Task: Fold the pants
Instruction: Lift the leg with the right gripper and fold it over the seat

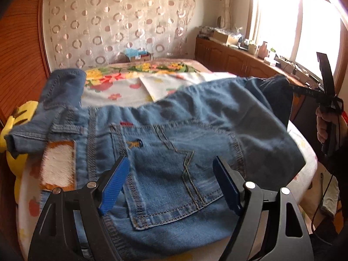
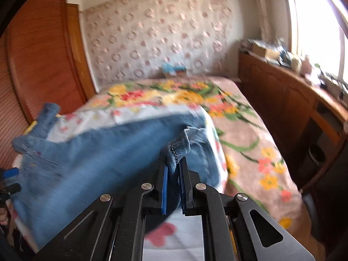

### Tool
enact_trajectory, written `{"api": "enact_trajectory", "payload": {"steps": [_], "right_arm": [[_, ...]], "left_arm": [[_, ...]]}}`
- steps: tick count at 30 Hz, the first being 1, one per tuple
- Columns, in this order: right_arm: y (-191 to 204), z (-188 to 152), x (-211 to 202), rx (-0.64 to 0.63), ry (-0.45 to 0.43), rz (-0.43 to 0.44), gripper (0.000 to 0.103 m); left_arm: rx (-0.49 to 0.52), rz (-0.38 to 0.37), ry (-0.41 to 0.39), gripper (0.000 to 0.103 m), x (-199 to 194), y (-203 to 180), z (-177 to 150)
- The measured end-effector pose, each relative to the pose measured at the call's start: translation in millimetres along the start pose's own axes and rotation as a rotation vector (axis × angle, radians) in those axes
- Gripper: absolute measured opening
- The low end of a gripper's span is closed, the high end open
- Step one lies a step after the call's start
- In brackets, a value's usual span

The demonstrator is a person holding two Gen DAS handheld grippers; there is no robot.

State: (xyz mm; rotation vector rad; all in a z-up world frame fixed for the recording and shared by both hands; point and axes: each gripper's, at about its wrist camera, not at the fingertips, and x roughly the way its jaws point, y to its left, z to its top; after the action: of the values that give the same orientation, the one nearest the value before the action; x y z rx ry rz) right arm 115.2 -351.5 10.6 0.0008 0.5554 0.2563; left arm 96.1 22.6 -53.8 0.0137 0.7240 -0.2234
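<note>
Blue denim pants (image 1: 174,134) lie across the near end of the bed with the floral pink blanket (image 2: 250,130), back pocket side up, waistband toward the far end of the bed. A tan patch with white fur (image 1: 57,167) shows on the pants at their left side.

Left gripper (image 1: 171,182): black frame, blue ribbed pads (image 1: 115,184), jaws wide apart, hovering over the stitched back pocket (image 1: 165,174) of the pants. No cloth between the pads.

Right gripper (image 2: 174,184): jaws drawn nearly together, pads pinching a folded hem edge of the pants (image 2: 177,150). That edge stands lifted off the bed; the denim trails from it toward the left gripper. From the left wrist view the right gripper (image 1: 290,86) pinches the right-hand corner of the pants, a hand (image 1: 324,126) around its handle.

A yellow soft toy (image 1: 15,137) sits just beside the pants, against the bed's left edge.
</note>
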Motion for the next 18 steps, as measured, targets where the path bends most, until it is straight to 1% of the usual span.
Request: {"api": "enact_trajectory", "payload": {"steps": [4, 10, 15, 18], "right_arm": [[37, 19, -21, -0.079, -0.057, 0.075, 0.009], [105, 39, -45, -0.191, -0.112, 0.226, 0.009], [162, 44, -61, -0.266, -0.126, 0.371, 0.009], [185, 39, -66, -0.295, -0.103, 0.431, 0.009]], "left_arm": [[-0.002, 0.020, -0.046, 0.080, -21, 7, 6], [-0.045, 0.050, -0.095, 0.080, -47, 30, 7], [-0.080, 0.086, -0.120, 0.080, -64, 54, 4], [-0.098, 0.098, -0.129, 0.080, -70, 66, 1]]}}
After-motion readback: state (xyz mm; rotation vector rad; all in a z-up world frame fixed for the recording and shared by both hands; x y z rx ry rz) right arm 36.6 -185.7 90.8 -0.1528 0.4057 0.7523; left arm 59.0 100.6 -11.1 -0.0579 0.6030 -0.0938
